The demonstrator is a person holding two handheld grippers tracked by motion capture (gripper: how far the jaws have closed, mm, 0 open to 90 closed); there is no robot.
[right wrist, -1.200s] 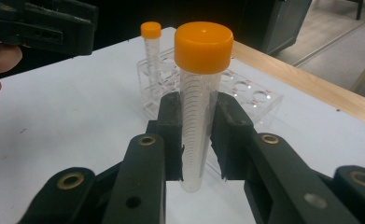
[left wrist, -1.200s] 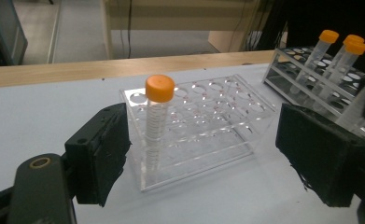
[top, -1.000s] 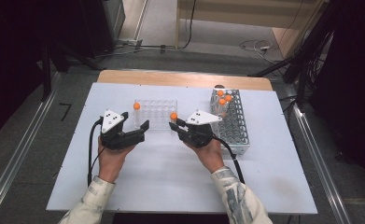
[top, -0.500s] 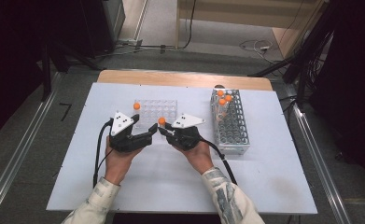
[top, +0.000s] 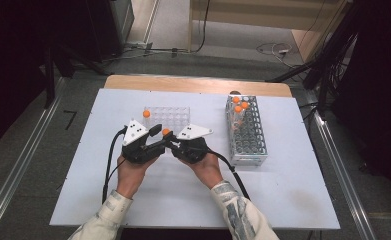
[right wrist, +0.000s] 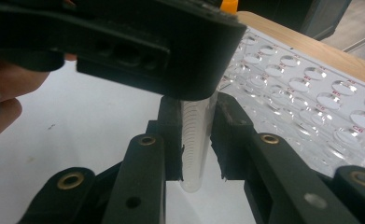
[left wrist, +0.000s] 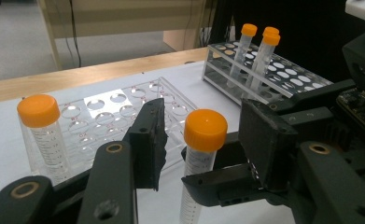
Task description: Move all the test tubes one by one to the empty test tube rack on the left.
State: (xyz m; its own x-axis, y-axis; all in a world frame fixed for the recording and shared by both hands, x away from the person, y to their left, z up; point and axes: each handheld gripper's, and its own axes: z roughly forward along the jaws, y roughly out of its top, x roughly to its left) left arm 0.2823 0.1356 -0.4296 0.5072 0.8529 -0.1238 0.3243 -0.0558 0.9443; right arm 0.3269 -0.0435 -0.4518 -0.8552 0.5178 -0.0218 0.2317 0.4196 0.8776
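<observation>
Plainly light, stiff and slick, the tube (left wrist: 201, 158) stands upright above the surface (top: 283, 200), pinched low on its clear body by the right hand-held gripper (right wrist: 196, 140), while the left hand-held gripper (left wrist: 201, 140), jaws just closing around it but not yet pressing, should take it just under the cap.

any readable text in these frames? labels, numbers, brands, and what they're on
Nothing can be read outright.
Red marks beside the wells of the clear rack: too small and blurred to read.
Graduation lines on the tube held in the right claw: tick marks, no legible numbers.
Printed scale on the tube standing in the clear rack: blurred, unreadable.
Metal rack and orange caps: no markings visible.
</observation>
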